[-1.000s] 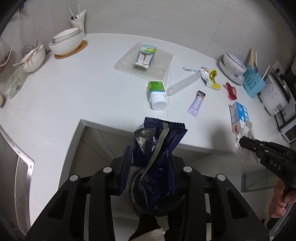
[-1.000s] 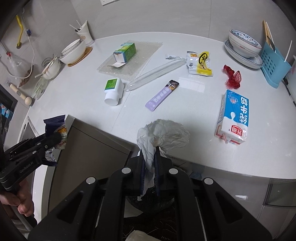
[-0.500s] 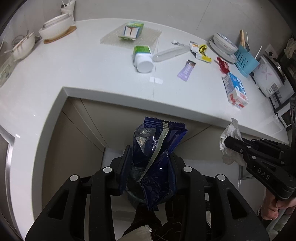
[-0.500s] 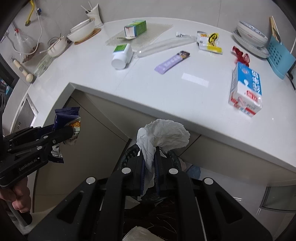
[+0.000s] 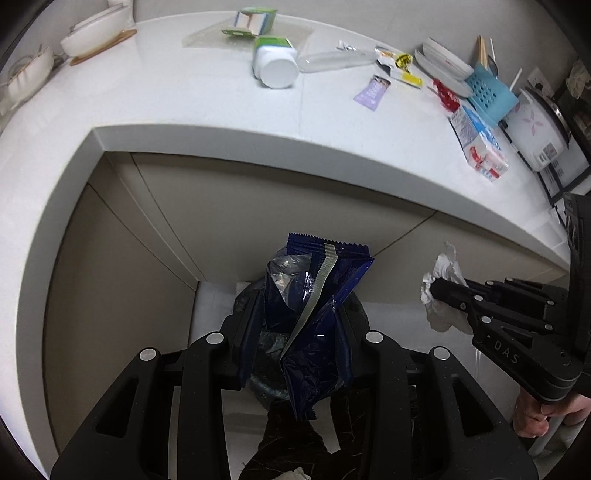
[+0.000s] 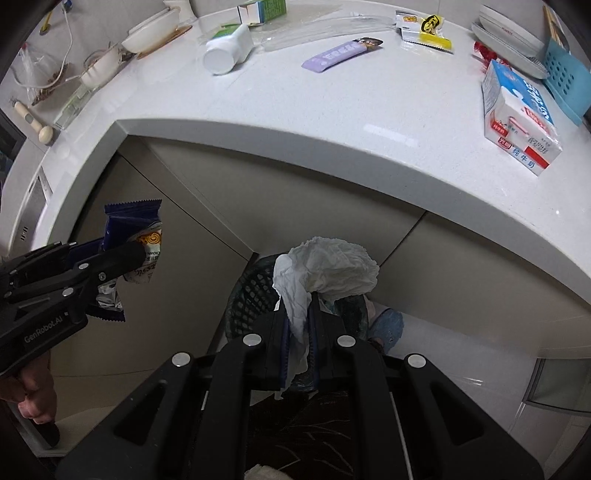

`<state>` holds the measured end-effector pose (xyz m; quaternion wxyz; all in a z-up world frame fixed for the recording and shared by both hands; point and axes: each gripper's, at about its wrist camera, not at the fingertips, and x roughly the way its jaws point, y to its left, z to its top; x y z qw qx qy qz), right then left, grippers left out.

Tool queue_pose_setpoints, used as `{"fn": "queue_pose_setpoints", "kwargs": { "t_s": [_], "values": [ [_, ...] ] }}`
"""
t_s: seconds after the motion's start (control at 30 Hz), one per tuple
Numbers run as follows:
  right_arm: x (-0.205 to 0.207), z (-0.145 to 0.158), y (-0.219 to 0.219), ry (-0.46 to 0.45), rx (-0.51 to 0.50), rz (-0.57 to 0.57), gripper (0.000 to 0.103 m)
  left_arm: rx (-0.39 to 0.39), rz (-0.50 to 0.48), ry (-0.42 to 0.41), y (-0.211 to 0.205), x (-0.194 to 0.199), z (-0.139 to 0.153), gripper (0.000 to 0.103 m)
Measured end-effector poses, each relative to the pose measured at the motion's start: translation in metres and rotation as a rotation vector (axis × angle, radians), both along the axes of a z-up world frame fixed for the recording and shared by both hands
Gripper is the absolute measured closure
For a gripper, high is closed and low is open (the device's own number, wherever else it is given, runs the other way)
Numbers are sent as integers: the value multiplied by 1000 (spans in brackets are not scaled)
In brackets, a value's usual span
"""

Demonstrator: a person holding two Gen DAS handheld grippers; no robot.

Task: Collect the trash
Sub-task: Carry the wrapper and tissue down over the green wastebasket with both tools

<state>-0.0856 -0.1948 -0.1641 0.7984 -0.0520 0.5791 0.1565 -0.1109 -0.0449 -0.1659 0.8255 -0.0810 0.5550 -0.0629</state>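
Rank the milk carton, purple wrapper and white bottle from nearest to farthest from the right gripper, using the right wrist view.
From the right gripper:
1. Milk carton, right, near the counter edge.
2. Purple wrapper, farther back, centre.
3. White bottle, back left; close to the wrapper's range, barely farther.

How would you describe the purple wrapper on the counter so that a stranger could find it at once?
Start at the white counter, near its back. The purple wrapper lies flat between the tipped white bottle and the yellow snack packet. It alone is a long, slim lilac strip with a dark end.
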Motion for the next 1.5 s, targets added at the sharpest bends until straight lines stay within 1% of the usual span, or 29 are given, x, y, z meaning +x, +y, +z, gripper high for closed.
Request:
{"fn": "queue_pose_setpoints", "kwargs": {
  "t_s": [0.37,0.57,0.7,0.93,1.1,1.17,1.23,1.3,1.33,1.4,1.5],
  "values": [
    [6,-36,-10,38,12,-29,95,11,-49,81,-17,0,-55,69],
    [2,-41,-26,43,10,-55,95,25,-111,91,-38,3,-72,69],
    [0,-44,-42,54,7,-88,95,35,-141,114,-53,10,-88,69],
    [-3,-52,-60,72,2,-127,95,24,-174,131,-69,15,-99,69],
    [-3,-55,-59,85,2,-137,95,29,-181,128,-71,15,-101,65],
    [-3,-55,-59,85,6,-137,95,22,-180,127,-74,15,-101,60],
    [3,-56,-52,85,9,-140,95,23,-188,130,-78,14,-101,58],
    [4,-56,-54,89,13,-146,95,26,-193,130,-82,13,-102,52],
    [5,-57,-53,91,12,-149,95,24,-194,131,-83,13,-102,51],
    [5,-58,-55,95,12,-150,95,23,-197,133,-84,14,-103,46],
    [5,-59,-63,98,13,-149,95,22,-196,123,-84,13,-105,34]
  ]
}}
